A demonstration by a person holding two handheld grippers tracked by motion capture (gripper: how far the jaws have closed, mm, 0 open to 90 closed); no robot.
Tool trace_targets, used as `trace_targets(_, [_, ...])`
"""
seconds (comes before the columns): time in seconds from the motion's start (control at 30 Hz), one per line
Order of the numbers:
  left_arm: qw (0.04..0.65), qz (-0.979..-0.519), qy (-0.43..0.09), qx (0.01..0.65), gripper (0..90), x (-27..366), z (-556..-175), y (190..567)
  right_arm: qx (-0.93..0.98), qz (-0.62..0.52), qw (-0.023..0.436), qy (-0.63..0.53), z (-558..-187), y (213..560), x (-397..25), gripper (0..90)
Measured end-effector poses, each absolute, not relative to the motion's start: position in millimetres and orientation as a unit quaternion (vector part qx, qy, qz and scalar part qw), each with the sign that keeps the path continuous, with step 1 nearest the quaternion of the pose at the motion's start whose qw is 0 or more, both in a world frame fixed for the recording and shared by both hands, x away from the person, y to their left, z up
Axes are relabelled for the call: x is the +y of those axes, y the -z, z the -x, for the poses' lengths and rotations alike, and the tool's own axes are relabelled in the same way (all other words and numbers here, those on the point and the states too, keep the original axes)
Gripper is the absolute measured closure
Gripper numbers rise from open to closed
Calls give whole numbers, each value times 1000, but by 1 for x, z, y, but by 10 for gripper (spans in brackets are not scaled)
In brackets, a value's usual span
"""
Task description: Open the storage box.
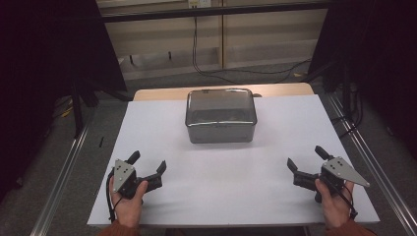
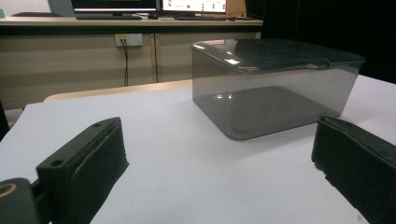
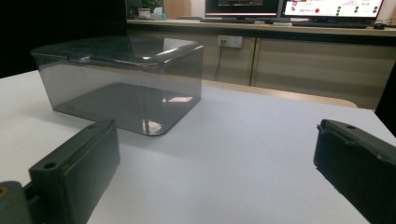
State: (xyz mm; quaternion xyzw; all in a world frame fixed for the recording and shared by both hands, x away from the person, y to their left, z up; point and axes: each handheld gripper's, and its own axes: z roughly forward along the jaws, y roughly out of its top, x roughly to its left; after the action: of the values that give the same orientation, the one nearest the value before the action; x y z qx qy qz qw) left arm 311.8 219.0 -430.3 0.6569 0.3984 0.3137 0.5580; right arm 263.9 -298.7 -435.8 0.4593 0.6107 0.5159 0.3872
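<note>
I had the left gripper [image 1: 148, 163] and right gripper [image 1: 304, 156] resting low at the near corners, jaws spread wide and empty, both angled inward at the smoky lidded container [image 1: 221, 116] sitting mid-table toward the far edge, ready to flank it.

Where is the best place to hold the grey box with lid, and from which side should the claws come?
Probably by its two short end walls, one claw from each side. The box sits upright mid-table, lid shut, too wide for one claw. The left claw and right claw are open, apart from it, already flanking it.
</note>
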Motion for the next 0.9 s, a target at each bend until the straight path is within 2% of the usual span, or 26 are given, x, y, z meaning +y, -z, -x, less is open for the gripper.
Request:
trace_targets(0.17, [555, -657, -316, 400, 29, 219, -314, 431, 614, -462, 378, -516, -266, 437, -297, 0])
trace_targets(0.33, [562, -650, -297, 416, 31, 216, -314, 432, 621, -457, 372, -517, -270, 439, -296, 1])
trace_targets(0.9, [563, -660, -298, 399, 30, 212, -310, 432, 633, -424, 358, -540, -272, 433, -271, 0])
